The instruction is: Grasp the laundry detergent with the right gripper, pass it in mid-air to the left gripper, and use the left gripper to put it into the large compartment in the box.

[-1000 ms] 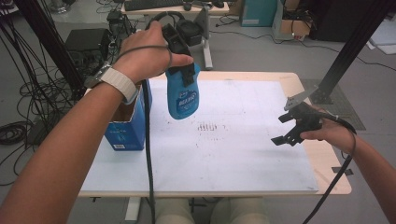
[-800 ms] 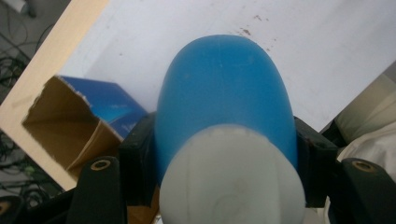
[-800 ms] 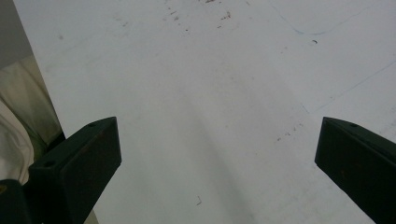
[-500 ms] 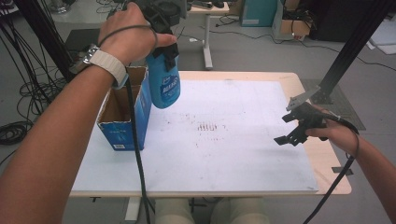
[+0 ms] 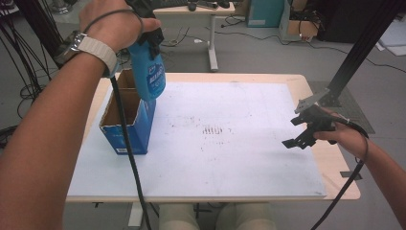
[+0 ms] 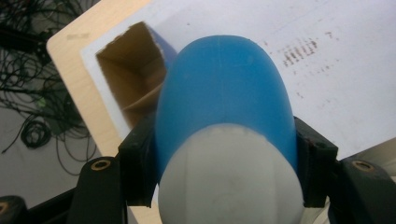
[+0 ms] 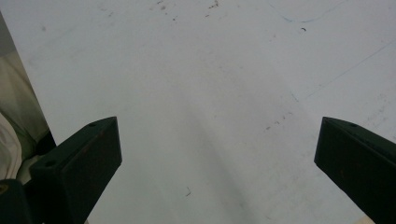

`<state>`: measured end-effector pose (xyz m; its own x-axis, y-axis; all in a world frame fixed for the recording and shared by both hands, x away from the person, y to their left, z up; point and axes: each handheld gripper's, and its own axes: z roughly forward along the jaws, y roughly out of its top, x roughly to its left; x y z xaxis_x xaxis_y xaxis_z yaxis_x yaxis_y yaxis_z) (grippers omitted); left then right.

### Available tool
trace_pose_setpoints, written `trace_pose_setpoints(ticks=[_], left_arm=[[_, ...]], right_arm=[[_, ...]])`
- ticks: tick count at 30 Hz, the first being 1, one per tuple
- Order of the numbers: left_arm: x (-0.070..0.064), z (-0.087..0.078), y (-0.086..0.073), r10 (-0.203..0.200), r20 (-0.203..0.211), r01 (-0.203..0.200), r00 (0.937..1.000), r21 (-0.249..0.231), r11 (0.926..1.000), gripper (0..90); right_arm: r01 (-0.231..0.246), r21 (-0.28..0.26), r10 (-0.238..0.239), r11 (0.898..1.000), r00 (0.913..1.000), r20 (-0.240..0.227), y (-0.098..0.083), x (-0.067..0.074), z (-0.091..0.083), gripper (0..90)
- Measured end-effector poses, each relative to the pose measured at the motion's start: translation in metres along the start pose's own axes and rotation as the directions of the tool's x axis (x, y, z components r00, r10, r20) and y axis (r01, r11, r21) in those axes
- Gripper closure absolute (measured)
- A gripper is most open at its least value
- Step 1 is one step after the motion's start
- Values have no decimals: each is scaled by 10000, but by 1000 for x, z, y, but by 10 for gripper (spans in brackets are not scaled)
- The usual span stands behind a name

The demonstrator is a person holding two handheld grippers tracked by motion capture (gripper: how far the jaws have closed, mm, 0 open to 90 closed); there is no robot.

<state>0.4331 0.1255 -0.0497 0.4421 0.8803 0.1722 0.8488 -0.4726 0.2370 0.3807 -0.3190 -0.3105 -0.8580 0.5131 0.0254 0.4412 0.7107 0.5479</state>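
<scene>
Bottle [image 5: 149, 72] top was hidden by the left gripper [image 5: 152, 39] clamping it above the box [image 5: 125, 125]; right gripper [image 5: 299, 132] gaped empty.

The right tool [image 7: 217, 154] has its two black jaws wide apart, with nothing between them. Under them lies the white desk [image 7: 210, 70], which carries small dark marks and thin lines. At the left edge a piece of light cloth [image 7: 11, 121] is seen.

Bottle [image 5: 149, 76] seemingly above box [image 5: 125, 125]
</scene>
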Motion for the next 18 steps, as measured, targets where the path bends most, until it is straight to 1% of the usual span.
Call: trace_pose_setpoints(ticks=[1, 2, 3, 5, 6, 7, 8, 9, 10, 12, 14, 15, 17, 18], left_arm=[[2, -1, -1, -111, -64, 111, 9999, 17, 9999, 375], [5, -1, -1, -181, -117, 182, 9998, 77, 9998, 375], [7, -2, -1, -256, -141, 257, 9996, 116, 9996, 376], [11, -1, -3, -444, -293, 449, 9986, 175, 9988, 376], [14, -1, -3, -550, -323, 557, 9980, 230, 9982, 376], [16, -1, -4, -620, -353, 630, 9975, 272, 9976, 376], [18, 0, -4, -739, -390, 751, 9965, 292, 9967, 376], [20, 0, -5, -847, -439, 861, 9954, 319, 9958, 376], [23, 0, -6, -917, -483, 933, 9946, 318, 9951, 376], [27, 0, -7, -1082, -617, 1103, 9922, 330, 9933, 376], [30, 1, -9, -1413, -729, 1437, 9873, 289, 9892, 376], [32, 3, -10, -1467, -742, 1488, 9864, 227, 9886, 376], [36, 4, -12, -1697, -784, 1715, 9824, 169, 9850, 376], [37, 5, -13, -1666, -809, 1685, 9827, 181, 9855, 376]], right_arm=[[216, 124, -216, 9997, 9998, 25, 1, -1, -1, 7], [244, 180, -244, 9995, 9997, 16, 1, -2, -1, 7], [98, -53, -98, 9999, 10000, 5, 1, -1, 1, 7], [73, 46, -73, 10000, 10000, 33, 1, -1, 0, 7], [-66, 388, 62, 9992, 9999, 94, 2, 0, -1, 7], [-86, 367, 83, 9993, 9999, 75, 1, 0, -1, 7], [-167, 210, 166, 9996, 9998, 52, 1, 0, 0, 7], [-163, 258, 161, 9995, 9999, 59, 1, 0, 0, 7], [-215, 192, 215, 9996, 9998, 24, 1, 0, 1, 7], [-240, 112, 240, 9996, 9997, 12, 0, -1, 1, 7], [-249, 104, 248, 9996, 9997, 40, 0, -1, 2, 8], [-262, 100, 261, 9996, 9997, 39, 0, -1, 2, 9], [-290, 95, 290, 9995, 9996, 64, 0, -1, 2, 9], [-317, 99, 316, 9994, 9995, 76, 1, -2, 2, 9]])
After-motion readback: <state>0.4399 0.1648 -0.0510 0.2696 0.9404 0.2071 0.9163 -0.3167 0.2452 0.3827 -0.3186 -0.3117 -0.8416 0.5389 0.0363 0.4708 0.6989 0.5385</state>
